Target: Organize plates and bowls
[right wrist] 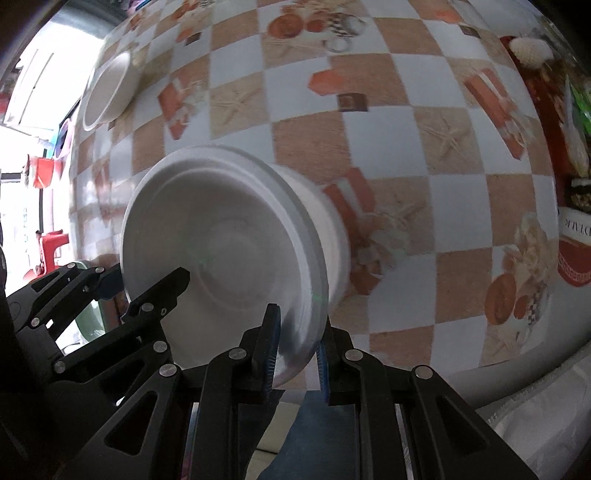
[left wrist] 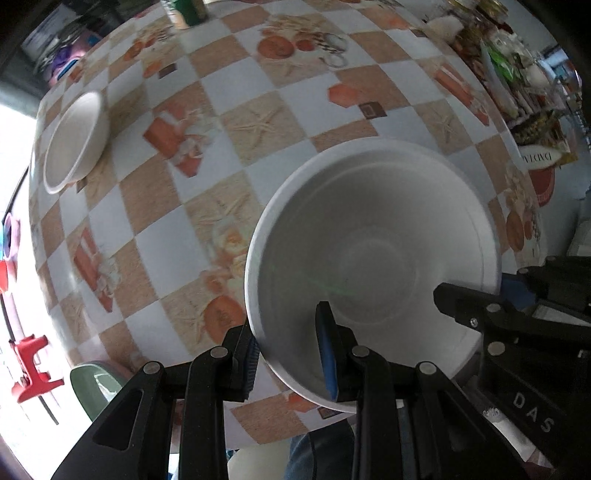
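Observation:
A large white foam bowl (left wrist: 369,240) (right wrist: 221,240) hangs tilted above the checkered tablecloth (left wrist: 258,92) (right wrist: 406,110), gripped from two sides. My left gripper (left wrist: 290,358) is shut on its rim, one blue pad inside the bowl and one outside. My right gripper (right wrist: 295,360) is shut on the opposite part of the rim in the same way. Each wrist view shows the other gripper on the bowl: the right gripper (left wrist: 480,291), the left gripper (right wrist: 147,277). A second, smaller white bowl (left wrist: 74,144) (right wrist: 109,90) rests on the table near its far left edge.
Packets and food clutter (left wrist: 517,74) crowd the table's right side, and cans (left wrist: 184,11) stand at the back. A green seat (left wrist: 92,387) and a red object (left wrist: 31,369) lie beyond the table's near-left edge.

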`<state>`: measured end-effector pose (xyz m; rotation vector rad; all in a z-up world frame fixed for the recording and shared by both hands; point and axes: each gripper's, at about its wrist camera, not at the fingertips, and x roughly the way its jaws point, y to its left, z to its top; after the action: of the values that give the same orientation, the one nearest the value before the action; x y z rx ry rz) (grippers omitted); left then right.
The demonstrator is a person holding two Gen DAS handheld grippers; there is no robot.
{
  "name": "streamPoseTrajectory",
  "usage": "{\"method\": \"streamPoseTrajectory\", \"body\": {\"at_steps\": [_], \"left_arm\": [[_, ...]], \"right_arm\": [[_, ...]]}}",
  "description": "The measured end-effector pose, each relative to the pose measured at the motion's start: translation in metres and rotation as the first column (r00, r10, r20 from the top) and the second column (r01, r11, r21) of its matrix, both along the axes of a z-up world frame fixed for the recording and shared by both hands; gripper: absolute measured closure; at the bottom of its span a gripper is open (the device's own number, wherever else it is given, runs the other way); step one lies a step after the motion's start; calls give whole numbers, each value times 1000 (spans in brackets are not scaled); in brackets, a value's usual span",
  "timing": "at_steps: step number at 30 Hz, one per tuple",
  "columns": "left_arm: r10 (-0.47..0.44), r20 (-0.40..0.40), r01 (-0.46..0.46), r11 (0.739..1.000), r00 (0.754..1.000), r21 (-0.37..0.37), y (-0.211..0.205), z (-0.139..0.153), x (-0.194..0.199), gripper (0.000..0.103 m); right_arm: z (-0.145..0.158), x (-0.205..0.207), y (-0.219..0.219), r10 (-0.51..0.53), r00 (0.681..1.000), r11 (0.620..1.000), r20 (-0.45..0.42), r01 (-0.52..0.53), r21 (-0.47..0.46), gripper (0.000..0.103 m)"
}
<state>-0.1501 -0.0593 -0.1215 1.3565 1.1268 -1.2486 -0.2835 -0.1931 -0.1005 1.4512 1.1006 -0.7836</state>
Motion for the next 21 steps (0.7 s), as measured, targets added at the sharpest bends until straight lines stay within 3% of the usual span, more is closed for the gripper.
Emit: {"method": "streamPoseTrajectory", "body": {"at_steps": [9,12,14,16,21], "left_arm": [[-13,12,13,1000,1000,14,-8,-12,-16,73],[0,14,0,1000,1000,19,-10,-16,-15,68],[9,19,-9,1000,1000,14,-5,-12,-11,52],[14,22,-14,1000,1000,-2,-3,-10,-5,43],[26,5,-26,999,1000,-19,1,0,12,32]], "right_arm": [[-12,-8,0,-22,1000,1000,-8,22,7,84],[-12,-7,2,-20,1000,1000,-4,20,6,84],[-13,-6,2,-16,1000,1000,-6,16,2,84],[-12,-12,6,-24,1000,1000,-4,24,4,84],[-12,-23,7,-44,999,999,-12,44,7,84]]}}
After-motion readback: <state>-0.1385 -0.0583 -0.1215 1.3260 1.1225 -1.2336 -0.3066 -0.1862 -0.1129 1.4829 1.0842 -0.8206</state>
